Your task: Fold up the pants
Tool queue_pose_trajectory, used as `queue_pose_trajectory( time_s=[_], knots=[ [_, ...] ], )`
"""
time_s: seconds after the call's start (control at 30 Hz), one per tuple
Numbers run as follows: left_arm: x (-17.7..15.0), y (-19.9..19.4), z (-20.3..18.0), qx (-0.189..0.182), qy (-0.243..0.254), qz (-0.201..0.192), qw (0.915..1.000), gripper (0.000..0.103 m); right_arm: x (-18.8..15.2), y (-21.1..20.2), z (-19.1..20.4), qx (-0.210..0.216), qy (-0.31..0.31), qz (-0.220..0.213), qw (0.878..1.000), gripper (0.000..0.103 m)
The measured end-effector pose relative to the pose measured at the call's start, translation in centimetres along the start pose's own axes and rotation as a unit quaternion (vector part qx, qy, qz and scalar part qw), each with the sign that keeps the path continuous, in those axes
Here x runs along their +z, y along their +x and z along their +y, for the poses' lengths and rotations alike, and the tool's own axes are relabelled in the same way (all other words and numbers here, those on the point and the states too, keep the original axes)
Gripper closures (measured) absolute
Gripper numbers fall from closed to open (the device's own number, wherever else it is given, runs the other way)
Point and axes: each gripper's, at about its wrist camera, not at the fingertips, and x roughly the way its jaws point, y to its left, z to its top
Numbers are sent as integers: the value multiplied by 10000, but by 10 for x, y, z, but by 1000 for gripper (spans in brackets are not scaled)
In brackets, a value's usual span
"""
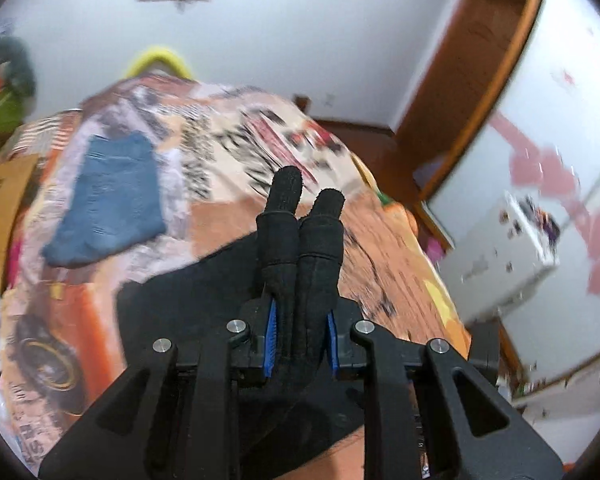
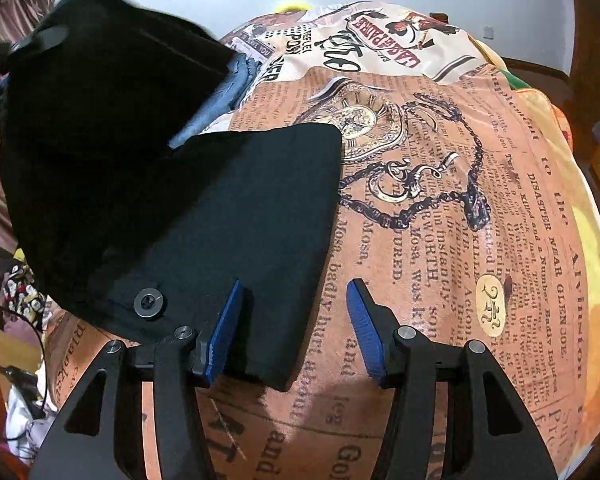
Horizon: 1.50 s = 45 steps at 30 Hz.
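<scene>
the left gripper (image 1: 300, 216) is clamped on a bunched fold of the black pants (image 2: 204, 216), lifted above the printed bedspread (image 2: 440, 220). the right gripper (image 2: 296, 332) stands half open, gripping nothing; the pants' near corner lies flat between its blue pads (image 2: 224, 336), by the left one. folded jeans (image 1: 108, 196) lie far left.
</scene>
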Motion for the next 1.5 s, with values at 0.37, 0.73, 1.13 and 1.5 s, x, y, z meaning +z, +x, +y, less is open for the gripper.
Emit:
queue_pose_trajectory(
  time_s=[0.37,0.73,1.13,1.5],
  knots=[
    [-70,78,-40,-141,425,1361,9897,83,-5,-7,-3,243,76,5,9997,53],
    [-74,48,-43,-109,525,1029,9932,11,-14,-22,-2,166,142,14,9998,52],
    [-4,54,64,1740,32,608,9829,11,-19,-34,9,123,-39,-23,9999,51],
    [12,151,169,2853,-84,1764,9420,11,-15,-13,21,74,-197,132,9997,51]
  ],
)
